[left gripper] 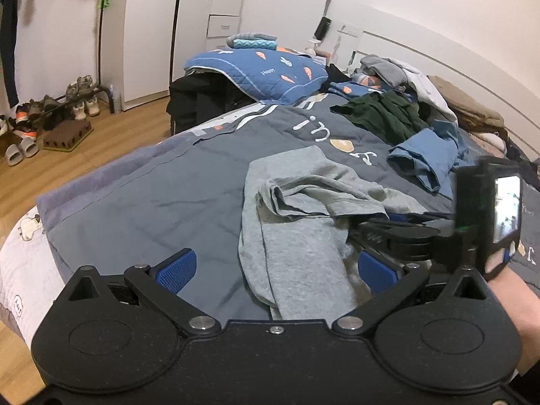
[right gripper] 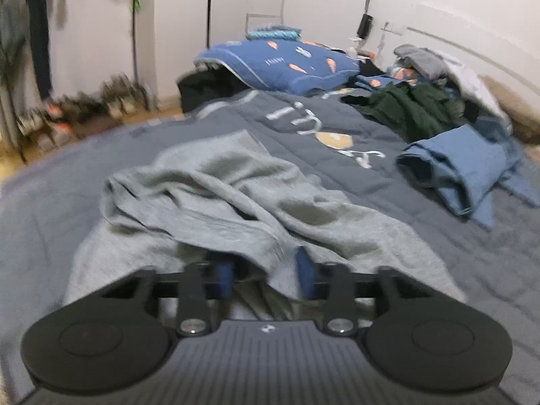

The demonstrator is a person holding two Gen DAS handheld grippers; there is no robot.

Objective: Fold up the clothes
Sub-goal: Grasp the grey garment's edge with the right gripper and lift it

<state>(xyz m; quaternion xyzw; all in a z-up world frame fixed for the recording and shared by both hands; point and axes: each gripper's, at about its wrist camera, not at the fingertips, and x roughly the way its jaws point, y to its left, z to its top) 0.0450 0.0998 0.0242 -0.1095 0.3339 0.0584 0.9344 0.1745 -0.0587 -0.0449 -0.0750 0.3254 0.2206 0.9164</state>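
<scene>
A crumpled grey garment (left gripper: 297, 202) lies on the dark grey quilt (left gripper: 152, 195) of a bed. My left gripper (left gripper: 276, 271) hovers over the garment's near edge. It is open, its blue pads (left gripper: 177, 270) stand wide apart, and the cloth passes between them untouched. In the right wrist view, which is blurred, my right gripper (right gripper: 264, 278) has its pads close together with a bunched fold of the grey garment (right gripper: 209, 195) pinched between them. More cloth drapes over its fingers. From the left wrist view its black body (left gripper: 415, 236) reaches in under the garment's right side, fingertips hidden.
A blue garment (left gripper: 425, 158) and a dark green one (left gripper: 384, 114) lie further back on the right, before a pile of clothes. A blue pillow (left gripper: 263, 67) sits at the bed's far end. Shoes (left gripper: 50, 114) line the wooden floor on the left. A hand (left gripper: 519, 303) shows at the right edge.
</scene>
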